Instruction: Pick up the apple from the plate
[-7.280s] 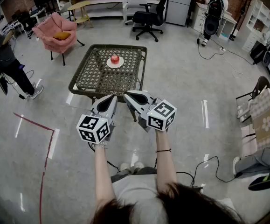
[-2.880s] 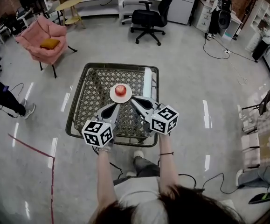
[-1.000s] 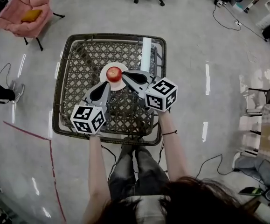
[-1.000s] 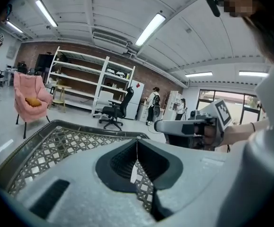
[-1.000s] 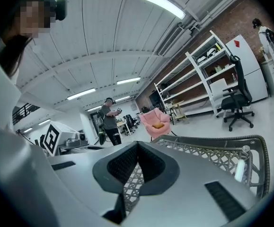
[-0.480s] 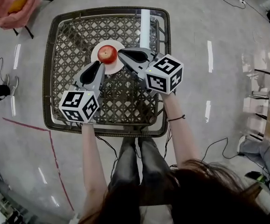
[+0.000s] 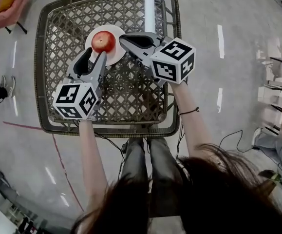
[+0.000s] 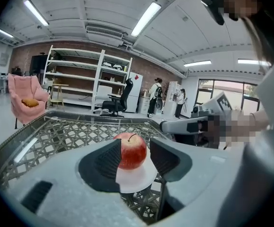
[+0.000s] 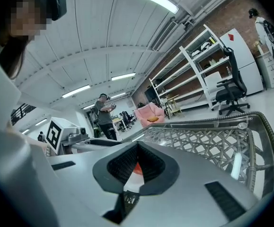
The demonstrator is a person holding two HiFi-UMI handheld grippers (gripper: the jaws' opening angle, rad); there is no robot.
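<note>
2 moves likely remain: your left gripper (image 7: 93,55), jaws just spread apart, frames the untouched apple (image 7: 103,41) on the plate (image 7: 92,32), right gripper (image 7: 123,37) idle with jaws together; advance, then clamp.

The right gripper (image 9: 137,148), in its own view, hid all but a sliver of the red apple (image 9: 137,169) on the round white plate (image 9: 133,181).
</note>
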